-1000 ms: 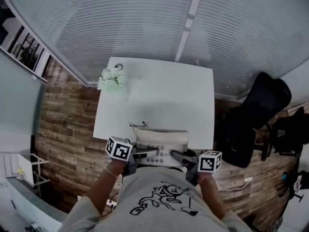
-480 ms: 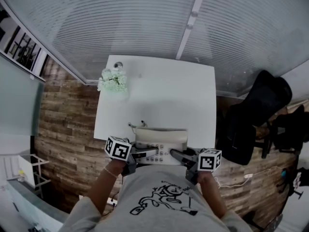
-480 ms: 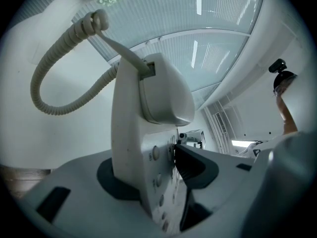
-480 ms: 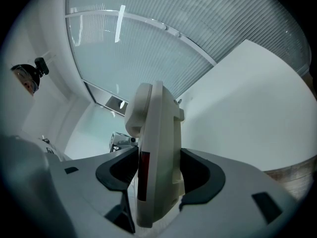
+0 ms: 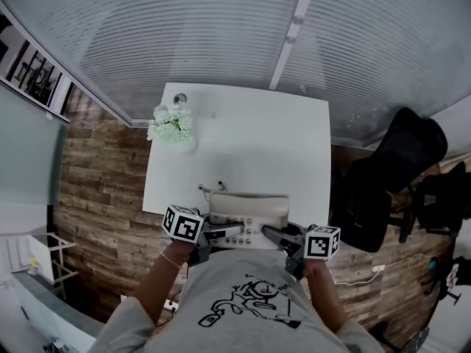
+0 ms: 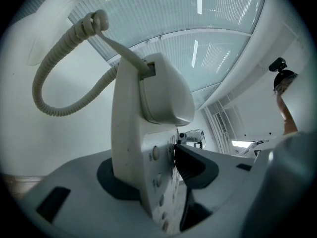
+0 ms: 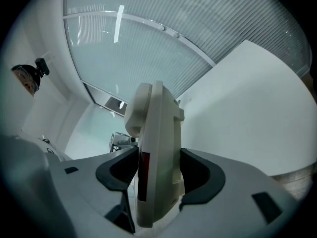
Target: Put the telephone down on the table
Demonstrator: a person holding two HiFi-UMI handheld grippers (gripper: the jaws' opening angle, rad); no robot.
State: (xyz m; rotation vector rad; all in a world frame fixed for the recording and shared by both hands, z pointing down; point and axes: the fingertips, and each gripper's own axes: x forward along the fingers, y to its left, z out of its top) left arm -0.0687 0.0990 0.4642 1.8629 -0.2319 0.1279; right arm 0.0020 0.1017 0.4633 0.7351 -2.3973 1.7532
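The left gripper (image 5: 221,234) has its jaws closed on the left end of the telephone (image 5: 249,210), the pads pressing on either side of the body beside the buttons. The curly cord (image 6: 49,88) loops away from that end and hangs free. The telephone sits across the near edge of the table (image 5: 250,138), handset in its cradle, close to the person's chest. The right gripper (image 5: 278,237) has its jaws closed on the opposite end in the same way. A grip at each end probably keeps the wide body level, so the handset does not slide off as it is set down. Whether the base already touches the tabletop cannot be told from these views; if it does, only the release is left.

A wood-plank floor (image 5: 96,197) shows at the left. The table is white, plain and mostly bare, with a small bunch of pale flowers (image 5: 171,124) at its far left corner, well apart from the telephone. Behind the table stands a pale ribbed wall (image 5: 184,28). A black chair (image 5: 386,182) stands just beside the table's right edge.
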